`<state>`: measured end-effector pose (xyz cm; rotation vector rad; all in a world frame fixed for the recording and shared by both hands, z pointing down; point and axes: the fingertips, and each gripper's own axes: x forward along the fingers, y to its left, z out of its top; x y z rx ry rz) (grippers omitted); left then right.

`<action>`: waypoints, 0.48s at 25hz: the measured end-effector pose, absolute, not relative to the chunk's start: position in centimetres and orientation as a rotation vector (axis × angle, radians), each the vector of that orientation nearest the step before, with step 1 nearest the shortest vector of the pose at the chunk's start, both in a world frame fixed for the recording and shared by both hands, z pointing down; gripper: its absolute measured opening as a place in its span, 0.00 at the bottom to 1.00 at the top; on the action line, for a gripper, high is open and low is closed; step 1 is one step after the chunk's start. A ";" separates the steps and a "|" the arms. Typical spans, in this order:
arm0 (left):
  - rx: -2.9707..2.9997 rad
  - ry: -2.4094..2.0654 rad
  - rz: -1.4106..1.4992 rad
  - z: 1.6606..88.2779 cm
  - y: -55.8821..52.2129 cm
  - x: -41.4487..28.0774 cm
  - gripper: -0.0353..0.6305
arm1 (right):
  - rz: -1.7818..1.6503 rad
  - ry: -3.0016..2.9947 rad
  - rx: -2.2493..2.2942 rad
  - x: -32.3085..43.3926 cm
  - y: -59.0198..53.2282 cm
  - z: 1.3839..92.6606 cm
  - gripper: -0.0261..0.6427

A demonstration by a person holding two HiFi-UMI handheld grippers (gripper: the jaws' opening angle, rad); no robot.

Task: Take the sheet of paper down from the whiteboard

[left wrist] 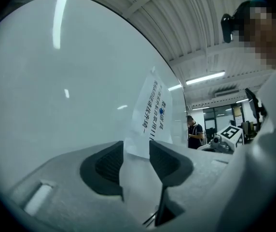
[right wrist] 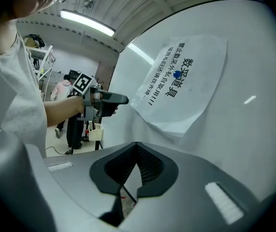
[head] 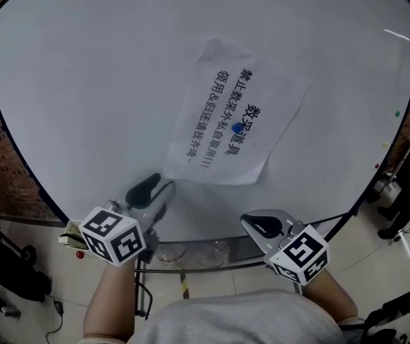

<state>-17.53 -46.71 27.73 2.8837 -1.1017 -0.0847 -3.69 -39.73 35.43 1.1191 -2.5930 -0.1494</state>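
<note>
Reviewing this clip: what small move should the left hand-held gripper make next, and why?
Probably ease the left hand-held gripper forward so its open jaws straddle the lower corner of the white printed paper sheet. That corner seems to curl off the glossy whiteboard just ahead of the jaws, while a round blue magnet pins the sheet's centre.

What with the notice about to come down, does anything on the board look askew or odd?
Yes. The sheet of paper hangs tilted on the whiteboard, pinned only by one blue magnet at its middle. Its lower corner looks creased and seems to bow away from the board.
</note>
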 end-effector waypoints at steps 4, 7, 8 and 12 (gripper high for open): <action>2.908 -1.067 -0.088 27.7 -48.0 -17.2 0.30 | -0.144 -2.595 1.166 -3.1 -39.7 34.7 0.04; 2.911 -1.016 -0.107 28.0 -48.5 -17.3 0.29 | -0.118 -2.642 1.171 -3.0 -39.7 33.8 0.04; 2.918 -0.990 -0.113 28.1 -48.6 -17.1 0.29 | -0.125 -2.647 1.178 -2.9 -39.8 33.4 0.04; 2.970 -0.919 -0.133 27.7 -48.5 -16.1 0.27 | -0.188 -2.678 1.238 -3.1 -40.6 30.8 0.04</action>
